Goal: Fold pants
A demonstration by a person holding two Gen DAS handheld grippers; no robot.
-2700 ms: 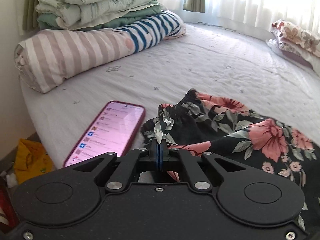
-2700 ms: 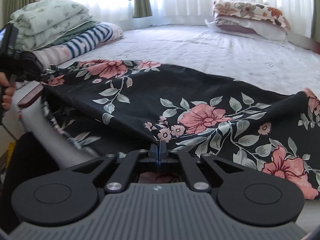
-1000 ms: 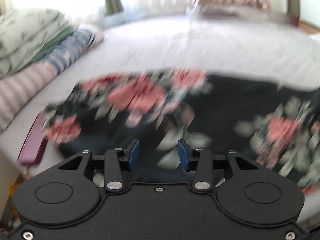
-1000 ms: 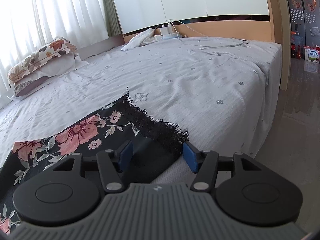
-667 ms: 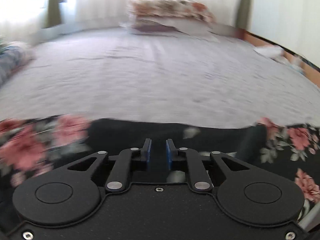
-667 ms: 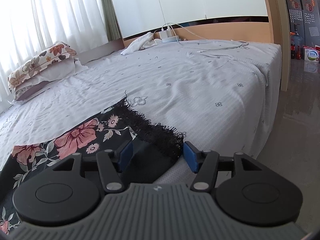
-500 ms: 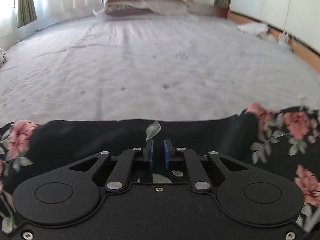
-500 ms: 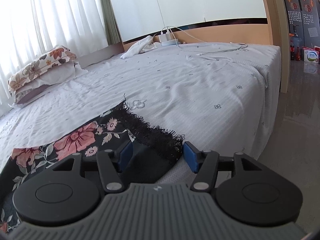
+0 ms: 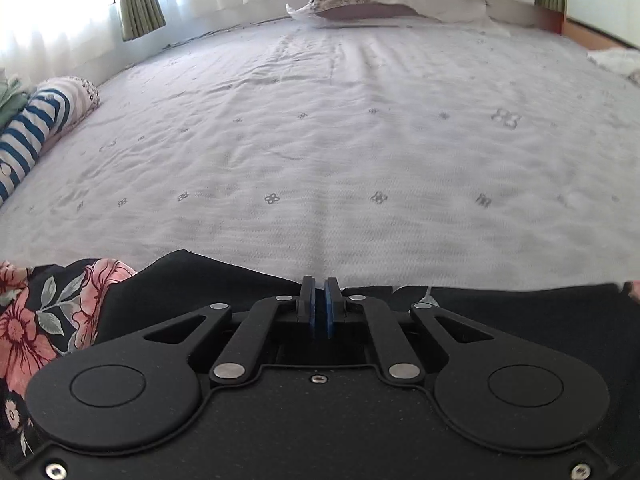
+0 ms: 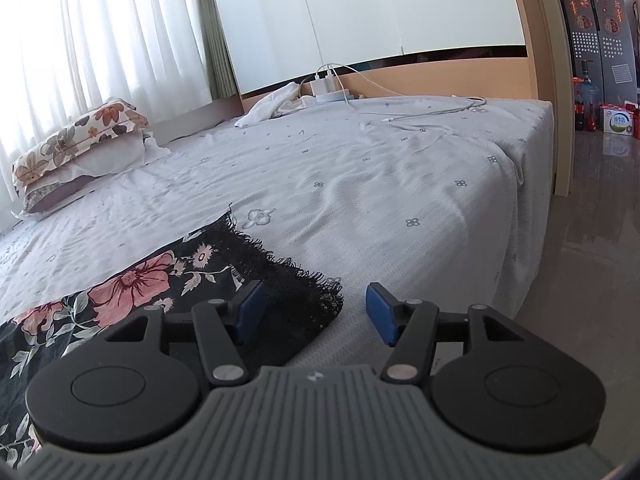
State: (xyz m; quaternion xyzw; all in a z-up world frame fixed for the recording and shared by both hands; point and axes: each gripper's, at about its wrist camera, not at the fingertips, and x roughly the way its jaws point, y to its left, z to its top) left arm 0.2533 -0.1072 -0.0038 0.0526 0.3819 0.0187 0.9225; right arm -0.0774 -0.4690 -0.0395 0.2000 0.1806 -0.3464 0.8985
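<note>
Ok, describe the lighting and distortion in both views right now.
Left wrist view: sharp; the backlit curtains blow out white, and fisheye bows the bed sheet. Right wrist view: sharp; the curtains overexpose, the floor shows glare, the wardrobe edge curves.

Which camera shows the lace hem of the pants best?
The right wrist view: the lace hem lies flat on the bed, just ahead of the open right claw. The left wrist view shows none of it.
</note>
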